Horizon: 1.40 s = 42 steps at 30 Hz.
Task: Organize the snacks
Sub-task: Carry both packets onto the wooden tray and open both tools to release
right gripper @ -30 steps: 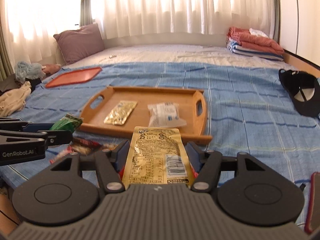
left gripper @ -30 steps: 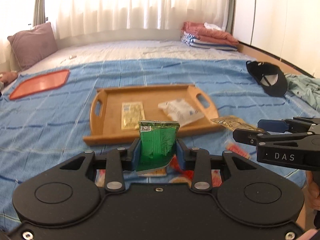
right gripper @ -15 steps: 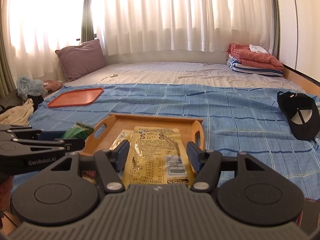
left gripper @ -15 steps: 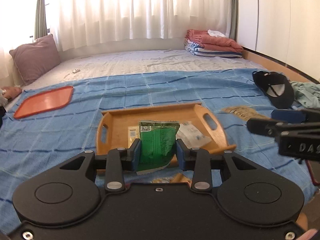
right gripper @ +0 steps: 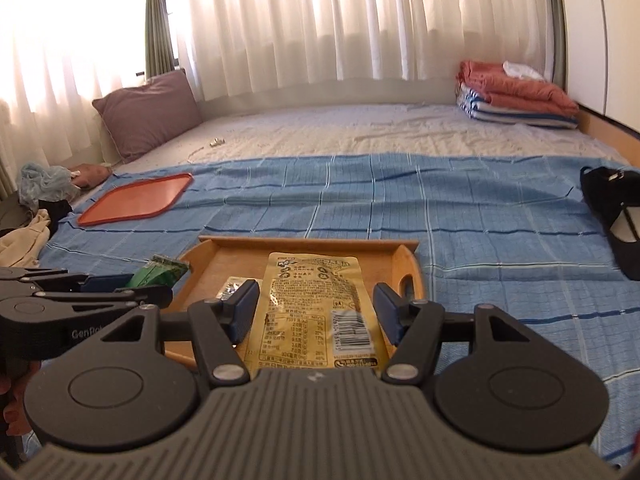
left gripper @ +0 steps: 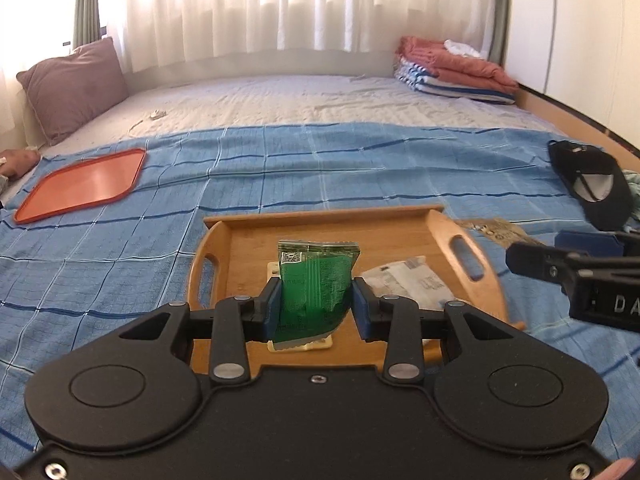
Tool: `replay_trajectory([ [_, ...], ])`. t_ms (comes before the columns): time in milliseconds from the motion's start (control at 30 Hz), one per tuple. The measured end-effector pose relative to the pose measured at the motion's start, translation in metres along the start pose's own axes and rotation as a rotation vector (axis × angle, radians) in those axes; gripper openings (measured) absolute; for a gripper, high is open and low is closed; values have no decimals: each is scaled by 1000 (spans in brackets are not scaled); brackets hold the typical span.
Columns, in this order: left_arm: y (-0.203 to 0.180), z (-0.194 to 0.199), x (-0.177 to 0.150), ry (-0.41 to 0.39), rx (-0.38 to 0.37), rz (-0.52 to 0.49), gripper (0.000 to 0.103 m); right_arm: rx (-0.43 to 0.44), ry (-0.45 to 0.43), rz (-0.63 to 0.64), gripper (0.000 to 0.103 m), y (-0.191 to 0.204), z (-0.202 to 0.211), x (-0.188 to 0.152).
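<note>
Green snack packet (left gripper: 314,288) sits pinched in my left claw (left gripper: 316,308); the yellow packet (right gripper: 316,312) is squeezed in my right claw (right gripper: 316,312). The wooden tray (left gripper: 440,224) lies just below both, so I should lower them flat, then let go.

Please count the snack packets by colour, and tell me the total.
Green packet, in the left gripper: 1
Yellow packet, in the right gripper: 1
Pale yellow packet, in the wooden tray: 1
White packet, in the tray: 1
Total: 4
</note>
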<state>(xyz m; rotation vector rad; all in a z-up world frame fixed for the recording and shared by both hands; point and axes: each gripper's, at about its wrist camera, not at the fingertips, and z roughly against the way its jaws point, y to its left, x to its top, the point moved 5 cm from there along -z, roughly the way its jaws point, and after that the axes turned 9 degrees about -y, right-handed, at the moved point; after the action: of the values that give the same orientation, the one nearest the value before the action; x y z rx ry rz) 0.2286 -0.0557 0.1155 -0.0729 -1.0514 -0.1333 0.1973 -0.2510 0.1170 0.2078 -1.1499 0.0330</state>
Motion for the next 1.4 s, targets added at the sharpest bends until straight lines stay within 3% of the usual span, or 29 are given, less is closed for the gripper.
replay_trajectory([
  [500,5,-99,-37,106,30,31,35,-20,126,-20,65,-6,-86,-44],
  [1033,7,-124,-49,119,27,19,36,-43,169,-20,65,-14,-116,-59],
  [1133,7,-123,-50,116,20,22,40,-43,168,-21,71,-15,-117,-59],
  [1233,6,-117,-47,92,20,14,51,-39,162,-22,80,-14,-115,-59],
  [1400,3,-104,-42,64,21,-16,63,-30,150,-13,83,-11,-107,-56],
])
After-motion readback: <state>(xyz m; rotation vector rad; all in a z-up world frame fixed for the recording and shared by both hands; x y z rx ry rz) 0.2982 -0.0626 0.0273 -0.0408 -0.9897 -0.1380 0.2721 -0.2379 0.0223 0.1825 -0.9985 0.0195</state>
